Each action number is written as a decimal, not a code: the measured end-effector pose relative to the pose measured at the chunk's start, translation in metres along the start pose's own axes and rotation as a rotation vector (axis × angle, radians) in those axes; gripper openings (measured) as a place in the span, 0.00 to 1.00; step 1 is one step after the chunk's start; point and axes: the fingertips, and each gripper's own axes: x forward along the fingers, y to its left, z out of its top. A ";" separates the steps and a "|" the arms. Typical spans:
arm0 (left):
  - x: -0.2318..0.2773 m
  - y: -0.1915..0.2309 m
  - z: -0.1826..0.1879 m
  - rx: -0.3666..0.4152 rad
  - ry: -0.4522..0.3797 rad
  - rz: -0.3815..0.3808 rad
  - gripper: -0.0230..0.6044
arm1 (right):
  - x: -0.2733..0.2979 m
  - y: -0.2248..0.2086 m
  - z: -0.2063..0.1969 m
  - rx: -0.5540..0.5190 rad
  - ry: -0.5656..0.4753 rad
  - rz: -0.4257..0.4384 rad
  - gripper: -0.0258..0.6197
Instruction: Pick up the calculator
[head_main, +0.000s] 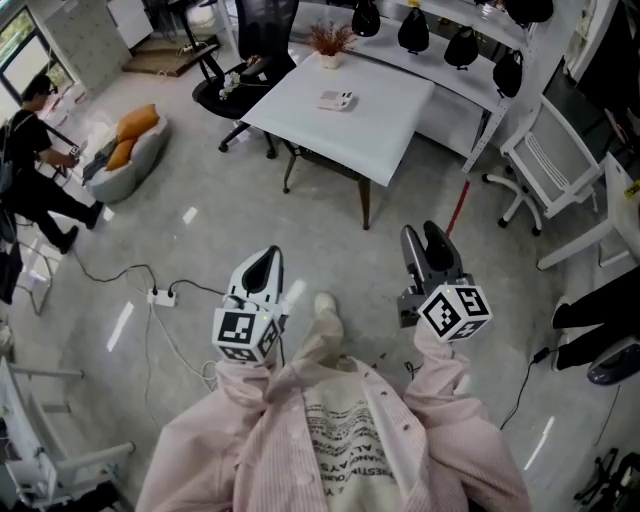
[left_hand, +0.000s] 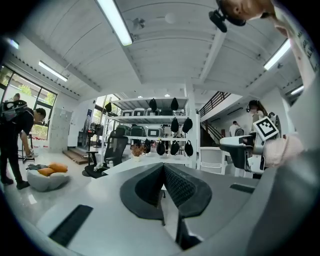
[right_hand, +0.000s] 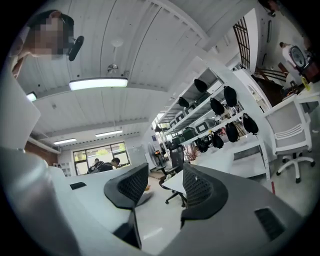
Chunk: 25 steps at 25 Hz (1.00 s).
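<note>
One calculator (head_main: 336, 99), white table (head_main: 385, 115); right gripper (head_main: 423, 240) — agape

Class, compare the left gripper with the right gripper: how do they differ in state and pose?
The left gripper has its jaws together; the right gripper has them apart, with nothing between. In the head view the left gripper leans rightward, the right gripper leftward. Shared: both are empty and are held over the floor, short of the table where the calculator lies.
</note>
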 end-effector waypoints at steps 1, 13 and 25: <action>0.008 0.004 -0.001 -0.005 0.005 -0.001 0.04 | 0.008 -0.003 -0.001 0.004 0.007 0.003 0.33; 0.127 0.059 -0.005 -0.078 0.042 -0.032 0.04 | 0.125 -0.043 -0.002 0.026 0.068 -0.006 0.33; 0.202 0.128 0.008 -0.115 0.029 -0.023 0.04 | 0.224 -0.055 -0.006 0.057 0.095 -0.018 0.33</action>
